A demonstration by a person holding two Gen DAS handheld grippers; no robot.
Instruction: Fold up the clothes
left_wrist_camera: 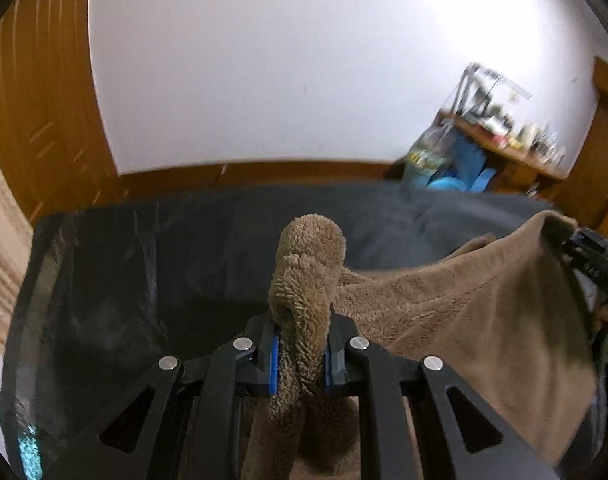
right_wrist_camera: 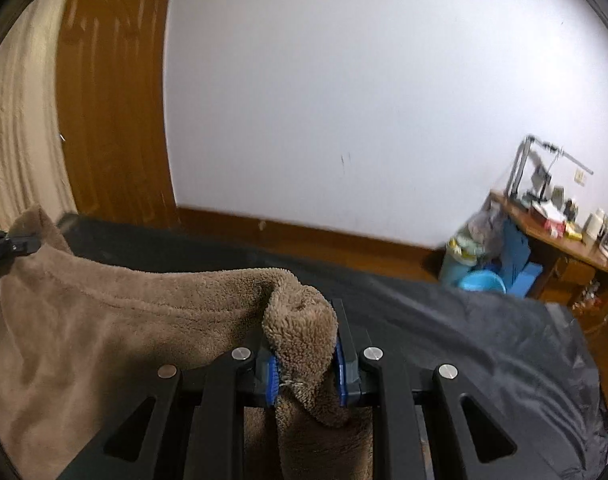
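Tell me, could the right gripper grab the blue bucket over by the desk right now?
Probably not. The right gripper is shut on a corner of the brown fleece cloth, so its jaws are full. The blue bucket sits on the floor beyond the far edge of the dark table, which looks too far away.

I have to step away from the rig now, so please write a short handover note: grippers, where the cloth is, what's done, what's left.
Left gripper: shut on a bunched corner of the brown fleece cloth.
Right gripper: shut on the other corner.
The cloth's top edge hangs stretched between the two grippers, above the table's dark cover.
Done: both corners gripped, cloth raised.
Left: no fold is visible yet; lay it down, probably fold it over and smooth it.
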